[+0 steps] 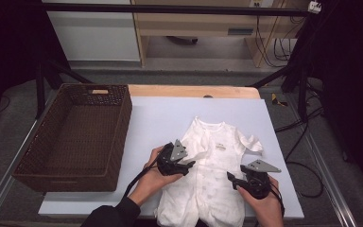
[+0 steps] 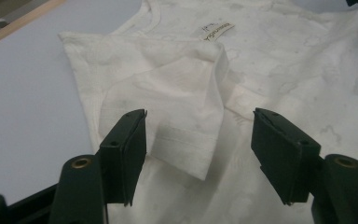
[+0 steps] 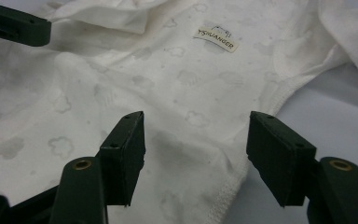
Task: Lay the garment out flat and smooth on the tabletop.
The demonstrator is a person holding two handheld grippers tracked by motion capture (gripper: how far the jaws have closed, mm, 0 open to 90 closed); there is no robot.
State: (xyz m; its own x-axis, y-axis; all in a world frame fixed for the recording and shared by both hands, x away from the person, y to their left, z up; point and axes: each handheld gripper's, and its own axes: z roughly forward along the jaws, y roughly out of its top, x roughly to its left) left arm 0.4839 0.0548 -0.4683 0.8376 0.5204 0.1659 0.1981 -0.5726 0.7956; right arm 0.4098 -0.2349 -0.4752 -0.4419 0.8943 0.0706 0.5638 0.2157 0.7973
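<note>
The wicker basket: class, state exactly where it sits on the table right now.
In the high view, the wicker basket stands on the table's left side, beside the white baby garment and left of the left gripper.

— How do my hands sit?

— My left gripper (image 1: 183, 163) is low at centre, jaws spread wide, nothing between them. My left forearm (image 1: 123, 208) comes in from the bottom edge.

— And the other?

— My right gripper (image 1: 238, 180) sits lower, to the right — jaws parted too, pointing left, hand (image 1: 262, 201) wrapped behind it.
</note>
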